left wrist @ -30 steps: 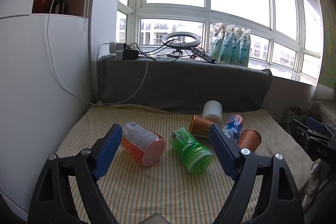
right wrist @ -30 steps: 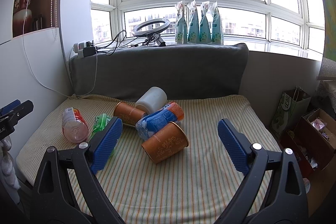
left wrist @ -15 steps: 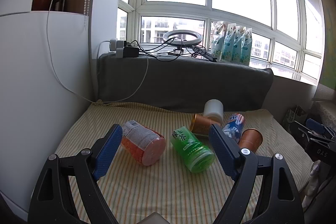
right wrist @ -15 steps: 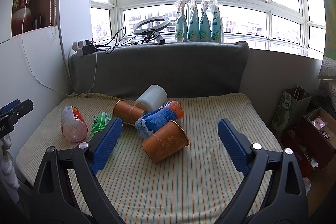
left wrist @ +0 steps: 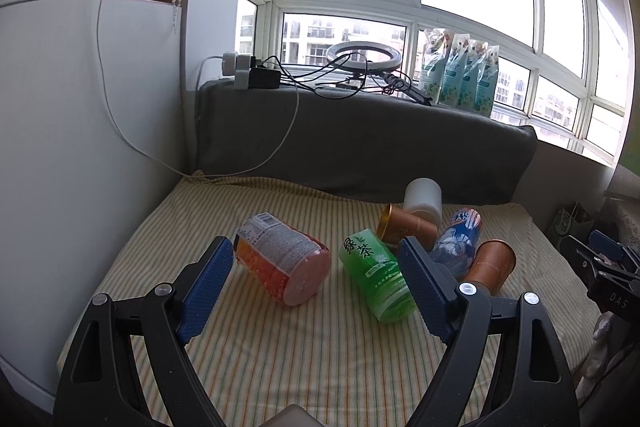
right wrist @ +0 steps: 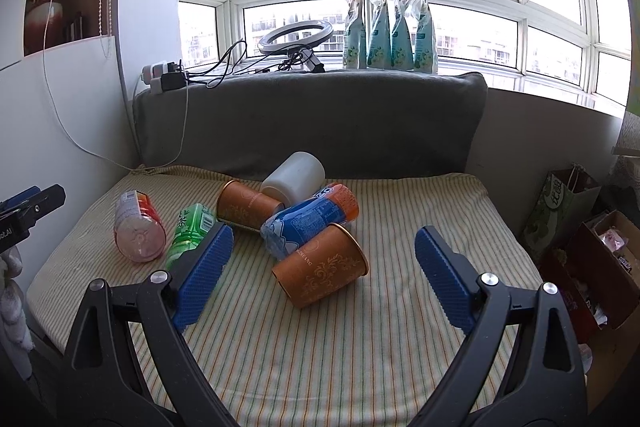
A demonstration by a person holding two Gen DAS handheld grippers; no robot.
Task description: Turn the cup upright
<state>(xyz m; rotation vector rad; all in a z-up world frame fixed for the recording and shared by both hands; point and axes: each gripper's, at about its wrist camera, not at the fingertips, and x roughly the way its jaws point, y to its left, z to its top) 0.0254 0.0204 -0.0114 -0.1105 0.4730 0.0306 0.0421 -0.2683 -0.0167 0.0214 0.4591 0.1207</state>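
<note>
Several cups lie on their sides on a striped cushion (right wrist: 360, 347). A copper cup (right wrist: 320, 271) lies nearest in the right wrist view, with a blue cup (right wrist: 308, 217), a second copper cup (right wrist: 246, 205) and a white cup (right wrist: 294, 175) behind it. A green cup (left wrist: 376, 275) and a pink-orange cup (left wrist: 282, 263) lie in the left wrist view. My left gripper (left wrist: 316, 285) is open above the cushion, in front of those two. My right gripper (right wrist: 322, 271) is open, with the near copper cup between its fingers' line of sight, not touching.
A grey bolster (right wrist: 312, 123) backs the cushion under the window. A ring light (right wrist: 296, 35), cables and green pouches (right wrist: 388, 31) sit on the sill. A white wall panel (left wrist: 80, 147) bounds the left. Bags and boxes (right wrist: 592, 247) stand off the right edge.
Both grippers have drifted slightly; the cups sit a little lower in the left view. No cup has moved and both grippers stay open.
</note>
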